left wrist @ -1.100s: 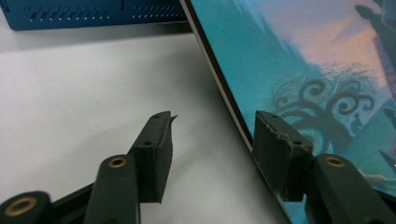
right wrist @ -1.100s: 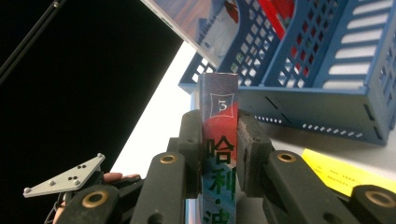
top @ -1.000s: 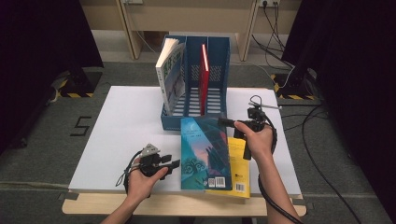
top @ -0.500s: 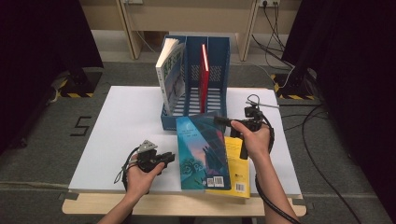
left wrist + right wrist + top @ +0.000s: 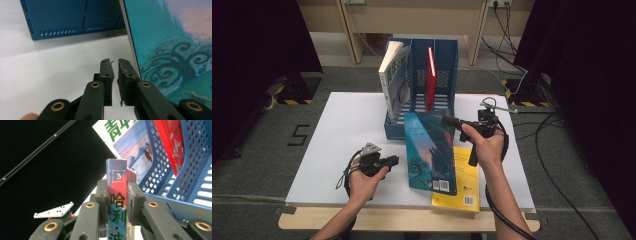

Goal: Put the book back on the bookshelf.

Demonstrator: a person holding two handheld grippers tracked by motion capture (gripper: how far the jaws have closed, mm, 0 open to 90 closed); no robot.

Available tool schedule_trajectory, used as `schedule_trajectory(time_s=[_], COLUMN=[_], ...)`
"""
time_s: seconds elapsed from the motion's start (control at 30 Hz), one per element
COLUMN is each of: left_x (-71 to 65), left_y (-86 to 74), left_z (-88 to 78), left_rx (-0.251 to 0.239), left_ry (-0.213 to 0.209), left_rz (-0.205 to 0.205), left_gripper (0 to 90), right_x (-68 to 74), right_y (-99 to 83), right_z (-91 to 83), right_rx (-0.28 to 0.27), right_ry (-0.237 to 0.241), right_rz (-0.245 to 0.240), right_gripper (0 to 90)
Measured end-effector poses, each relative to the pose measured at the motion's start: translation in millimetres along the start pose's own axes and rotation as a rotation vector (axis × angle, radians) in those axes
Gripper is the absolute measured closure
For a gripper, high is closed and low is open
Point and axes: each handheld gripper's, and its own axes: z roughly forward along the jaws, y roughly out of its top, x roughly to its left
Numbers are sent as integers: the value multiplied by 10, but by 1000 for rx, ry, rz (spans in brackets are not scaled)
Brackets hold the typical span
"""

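A teal book (image 5: 432,155) stands tilted, its lower end resting over a yellow book (image 5: 464,182) on the white table (image 5: 342,130). My right gripper (image 5: 447,120) is shut on its top corner; in the right gripper view the pads of this gripper (image 5: 117,182) press both sides of the spine (image 5: 117,195). My left gripper (image 5: 394,160) lies low at the book's left edge. Its jaws have just been closing, and in the left gripper view this gripper (image 5: 115,62) has only a thin slit with nothing between the pads, beside the teal cover (image 5: 170,37).
A blue file holder (image 5: 444,80) stands at the table's far middle, with a white-and-green book (image 5: 394,80) leaning in its left slot and a red book (image 5: 430,75) upright in the middle one. Bare tabletop lies to the left. Cables trail on the floor at right.
The left gripper's jaws have drawn together from wide apart, and that hand has crept slightly away from the table's front edge. The right gripper and teal book have barely moved.
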Motion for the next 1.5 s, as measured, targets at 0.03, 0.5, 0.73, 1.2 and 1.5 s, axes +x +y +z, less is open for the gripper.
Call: schedule_trajectory(time_s=[0.03,0.5,0.73,1.2,1.5], left_x=[6,72,-1,-105,-125], left_y=[26,319,331,421,424], left_z=[8,154,245,321,314], left_rx=[-8,-66,-97,-124,-137], left_ry=[5,41,30,-10,-32], left_rz=[0,16,52,73,92], left_gripper=[833,897,896,892,896], right_x=[2,76,62,59,61], right_y=[3,19,-27,-119,-138], right_z=[2,10,-48,-240,-311], right_rx=[-5,-59,-43,-14,-8], right_ry=[1,52,75,97,90], right_rz=[-16,-125,-194,-285,-305], right_gripper=[755,754,753,752,749])
